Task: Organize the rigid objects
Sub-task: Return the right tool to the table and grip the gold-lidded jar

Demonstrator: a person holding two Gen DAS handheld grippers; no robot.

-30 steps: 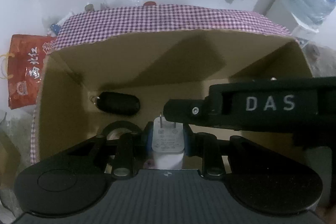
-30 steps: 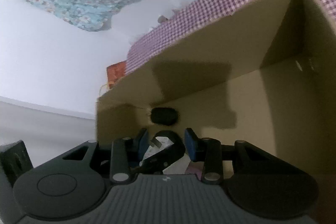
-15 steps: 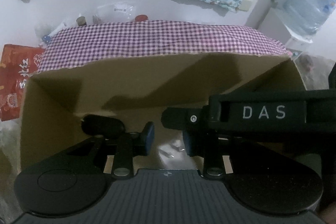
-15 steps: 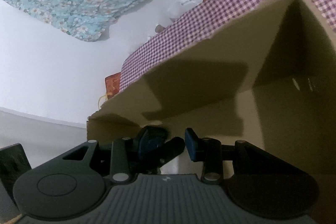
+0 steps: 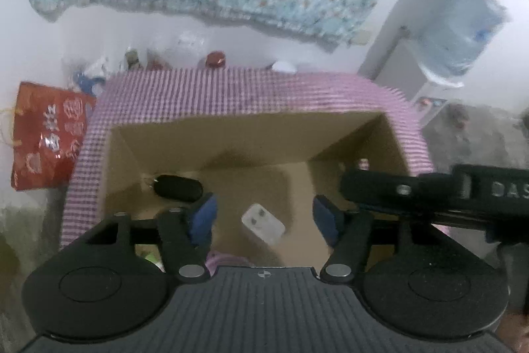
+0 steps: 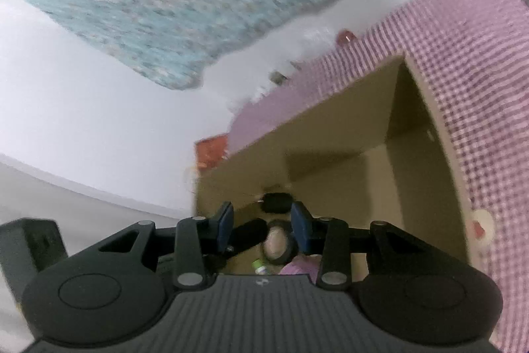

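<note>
Charger (image 5: 263, 223) lies on the box (image 5: 251, 138) floor, right of a key fob (image 5: 178, 187), beneath the left tool (image 5: 263, 215), jaws opening, empty. Best lift straight clear; right tool (image 6: 263, 225) part-open, its grip unclear.

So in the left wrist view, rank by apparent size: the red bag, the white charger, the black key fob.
1. Red bag, clearly the largest.
2. and 3. Black key fob and white charger look about alike; the charger is blurred and may sit nearer the camera, so no ranking between them.
</note>
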